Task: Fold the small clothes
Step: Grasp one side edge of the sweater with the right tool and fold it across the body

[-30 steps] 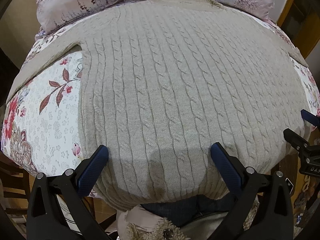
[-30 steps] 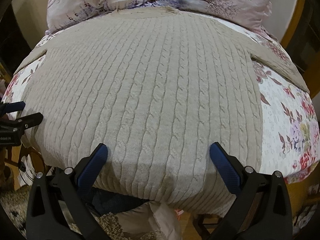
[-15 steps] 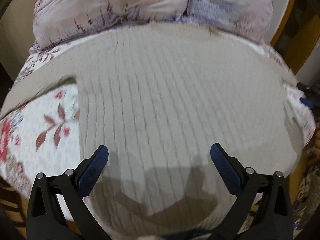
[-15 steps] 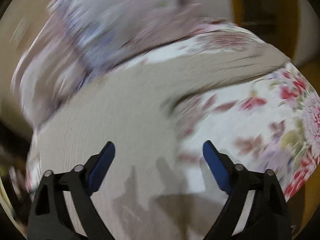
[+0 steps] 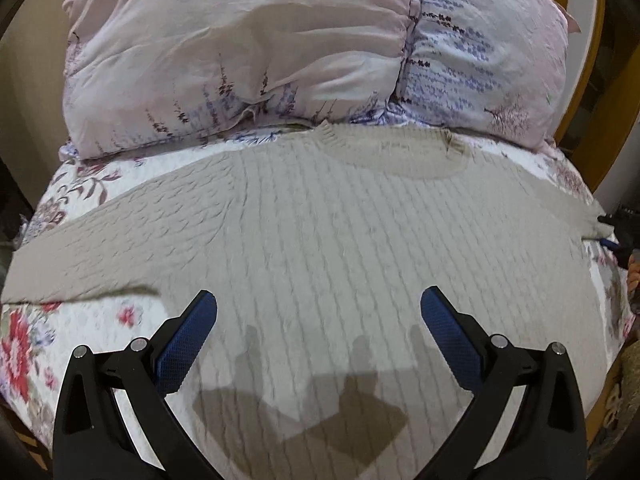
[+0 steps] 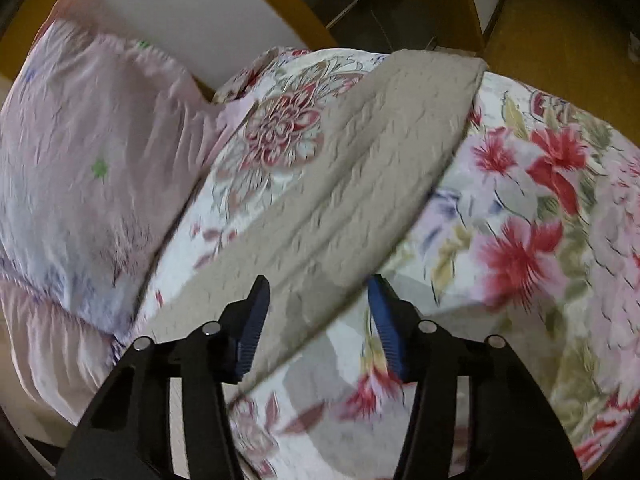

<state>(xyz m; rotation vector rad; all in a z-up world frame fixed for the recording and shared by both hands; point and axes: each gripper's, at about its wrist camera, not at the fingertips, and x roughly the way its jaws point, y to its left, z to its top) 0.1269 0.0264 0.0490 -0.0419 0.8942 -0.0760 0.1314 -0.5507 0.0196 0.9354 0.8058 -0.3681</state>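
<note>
Sweater [image 5: 340, 248] — one, beige cable-knit — lies spread flat on the bed [image 5: 92, 320], collar toward the pillows [image 5: 280, 52], of which two show. One sleeve [image 6: 360, 184] stretches out over the floral cover. Left tongs [image 5: 319, 320] hover above the sweater's body, spread wide, gripping nothing. Right tongs [image 6: 318, 308] are closing with the sleeve between the two blue pads [image 6: 384, 328] — not yet pinched.

The right claw [image 6: 318, 320] has swung from the sweater's hem to its sleeve [image 6: 360, 184], jaws closing, seemingly astride it.
</note>
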